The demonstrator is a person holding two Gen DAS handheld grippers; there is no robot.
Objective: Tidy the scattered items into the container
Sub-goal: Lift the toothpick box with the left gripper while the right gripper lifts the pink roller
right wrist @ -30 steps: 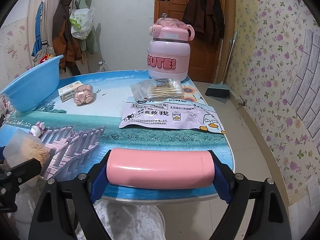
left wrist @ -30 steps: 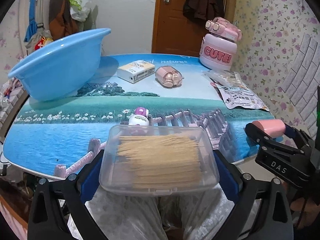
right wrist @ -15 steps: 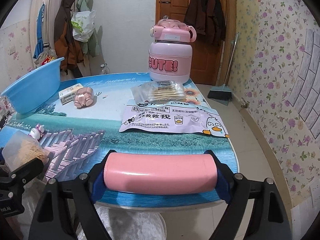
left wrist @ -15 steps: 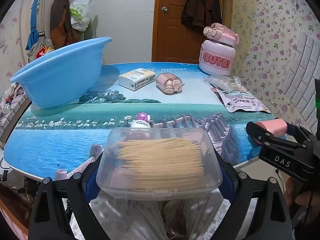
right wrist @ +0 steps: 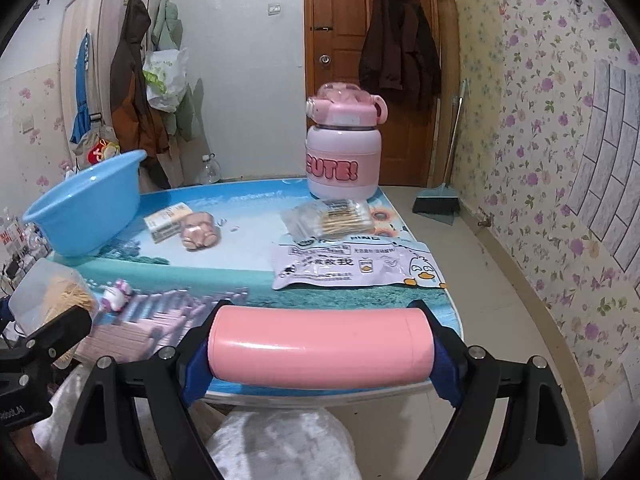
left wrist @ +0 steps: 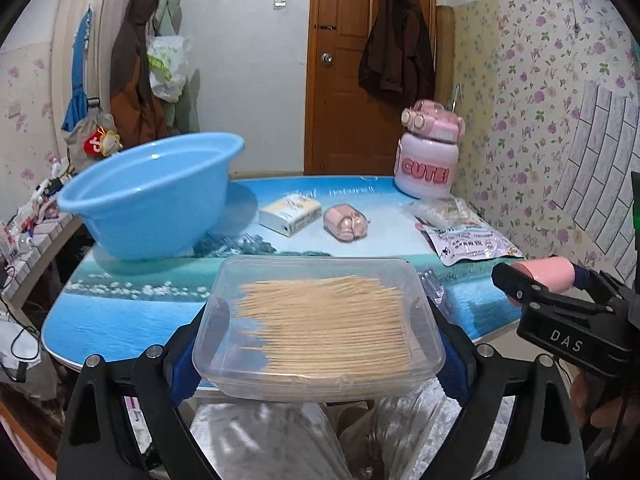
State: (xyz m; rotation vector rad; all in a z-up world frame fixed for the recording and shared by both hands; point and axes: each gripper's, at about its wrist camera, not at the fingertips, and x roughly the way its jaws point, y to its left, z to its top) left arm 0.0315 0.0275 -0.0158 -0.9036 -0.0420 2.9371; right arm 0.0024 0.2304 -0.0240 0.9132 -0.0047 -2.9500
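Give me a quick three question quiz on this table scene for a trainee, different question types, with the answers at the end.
1. True or false: the left gripper holds a clear box of toothpicks.
2. What does the right gripper hold? A) pink cylinder B) blue basin C) white carton
3. Fill in: the printed pouch lies in front of the pink ____ marked CUTE.

Key:
1. True
2. A, the pink cylinder; the blue basin and the white carton sit on the table.
3. jug

Basin [left wrist: 148,204] sits left on table [left wrist: 120,320], jug [left wrist: 426,160] far right.
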